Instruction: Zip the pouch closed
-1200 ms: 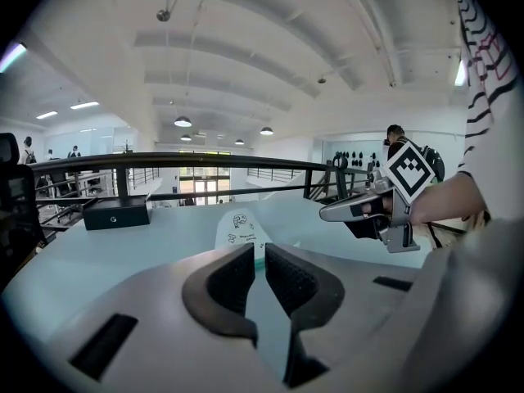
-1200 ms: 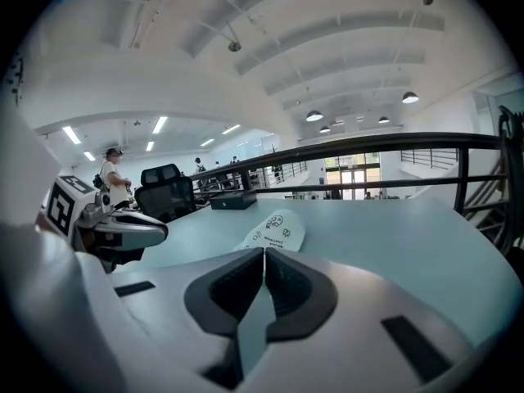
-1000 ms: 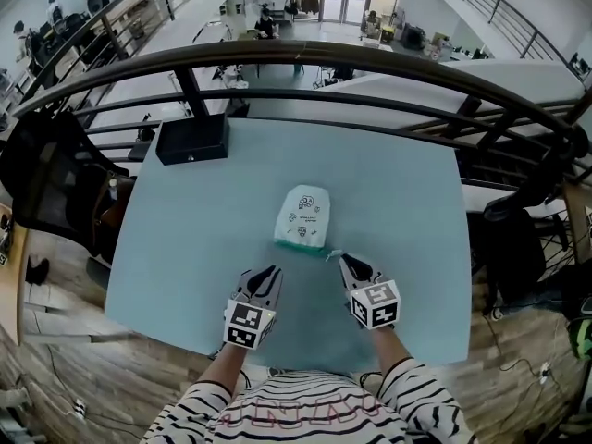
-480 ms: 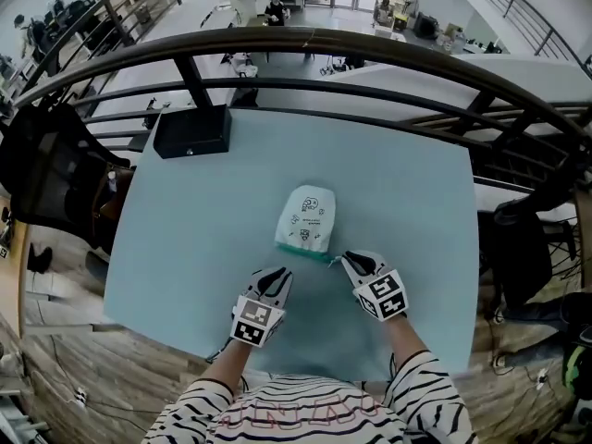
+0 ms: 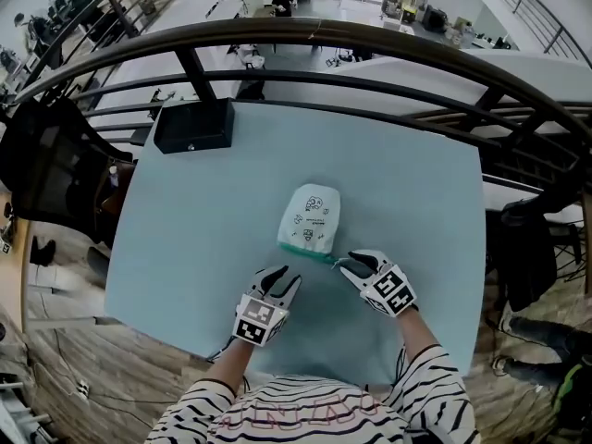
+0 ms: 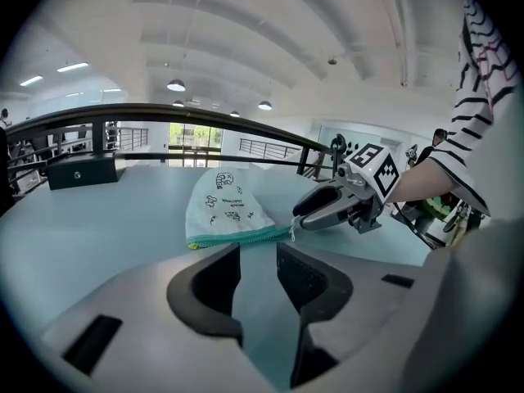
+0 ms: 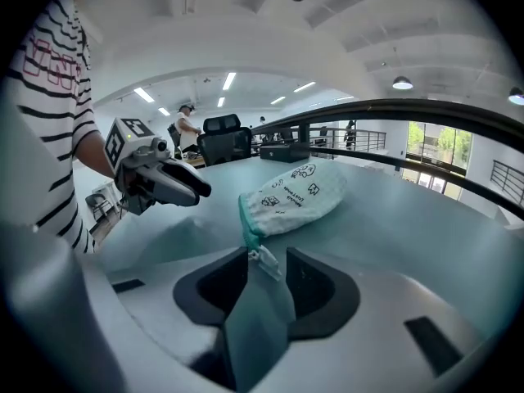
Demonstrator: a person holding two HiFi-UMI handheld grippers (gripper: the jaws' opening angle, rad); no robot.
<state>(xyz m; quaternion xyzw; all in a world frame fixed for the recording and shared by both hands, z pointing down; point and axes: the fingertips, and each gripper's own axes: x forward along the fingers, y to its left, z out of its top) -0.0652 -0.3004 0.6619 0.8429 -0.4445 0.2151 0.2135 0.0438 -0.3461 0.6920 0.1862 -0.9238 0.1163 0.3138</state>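
Note:
A white pouch (image 5: 310, 216) with small dark drawings lies on the pale blue table (image 5: 203, 211), its green zipper edge (image 5: 303, 248) facing me. My left gripper (image 5: 283, 276) sits just short of that edge's left end; its jaws have just been opening, stand open, and hold nothing (image 6: 258, 273). My right gripper (image 5: 350, 263) is at the zipper's right end. Its jaws have also just been opening and stand open (image 7: 266, 278). The white zipper pull (image 7: 264, 258) lies between the tips, not pinched. The pouch (image 7: 295, 191) lies just beyond them.
A black box (image 5: 192, 125) stands at the table's far left corner. A dark curved railing (image 5: 370, 44) runs behind the far edge. A black chair (image 5: 46, 174) is off the left side. The near table edge is close under my hands.
Both grippers have come down and forward to the pouch's near zipper edge. Their jaws, shut before, now stand apart. The pouch has not moved.

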